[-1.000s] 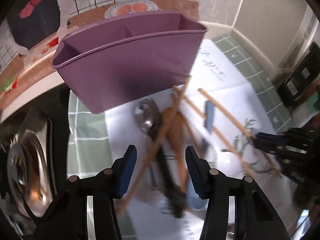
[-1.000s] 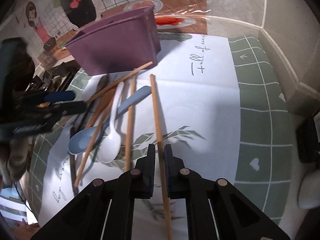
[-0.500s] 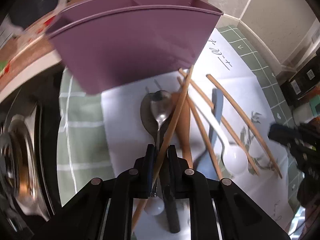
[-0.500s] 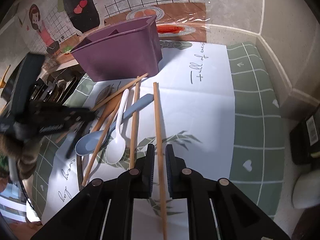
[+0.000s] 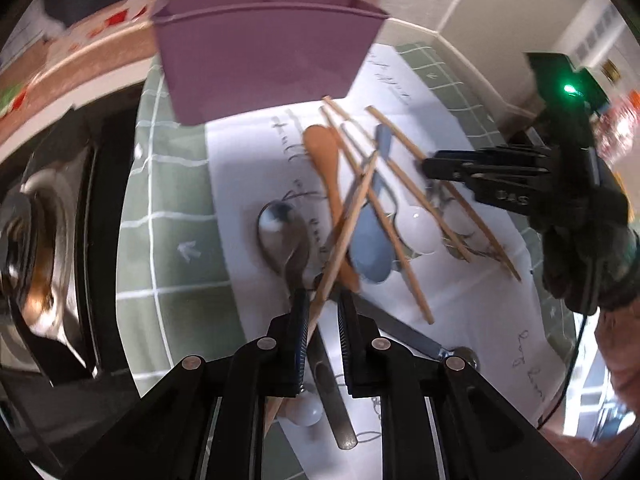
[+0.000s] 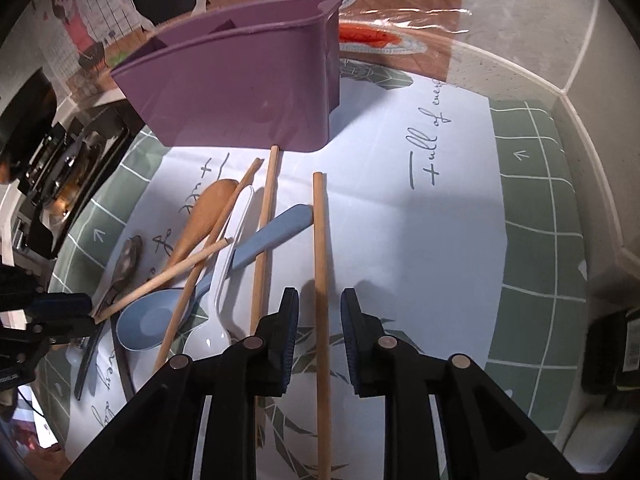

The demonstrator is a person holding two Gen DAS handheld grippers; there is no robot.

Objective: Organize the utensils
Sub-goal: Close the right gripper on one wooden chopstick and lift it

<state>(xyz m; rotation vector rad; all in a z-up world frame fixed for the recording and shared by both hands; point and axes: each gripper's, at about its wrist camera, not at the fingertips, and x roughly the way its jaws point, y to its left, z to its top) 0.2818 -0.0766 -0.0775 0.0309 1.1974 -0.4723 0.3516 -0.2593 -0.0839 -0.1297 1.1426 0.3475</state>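
Note:
A purple divided utensil holder (image 5: 260, 52) stands at the back of a white mat (image 6: 420, 208); it also shows in the right wrist view (image 6: 240, 88). My left gripper (image 5: 322, 300) is shut on a wooden chopstick (image 5: 348, 224), lifted off the pile and angled up to the right. Below it lie a metal spoon (image 5: 280, 232), a wooden spoon (image 5: 324, 156), a blue spoon (image 5: 370, 240), a white spoon (image 5: 416, 228) and more chopsticks. My right gripper (image 6: 319, 312) has its jaws slightly apart around another chopstick (image 6: 320, 264) lying on the mat.
A green tiled cloth (image 5: 168, 220) lies under the mat. A black stove with a metal pot (image 5: 28, 240) is at the left. The wall corner runs along the back right (image 6: 568, 92). A dark knife handle (image 5: 400, 336) lies near my left gripper.
My left gripper closed on a chopstick and lifted it from the pile. My right gripper's jaws have parted from their tight grip on the other chopstick, which rests on the mat.

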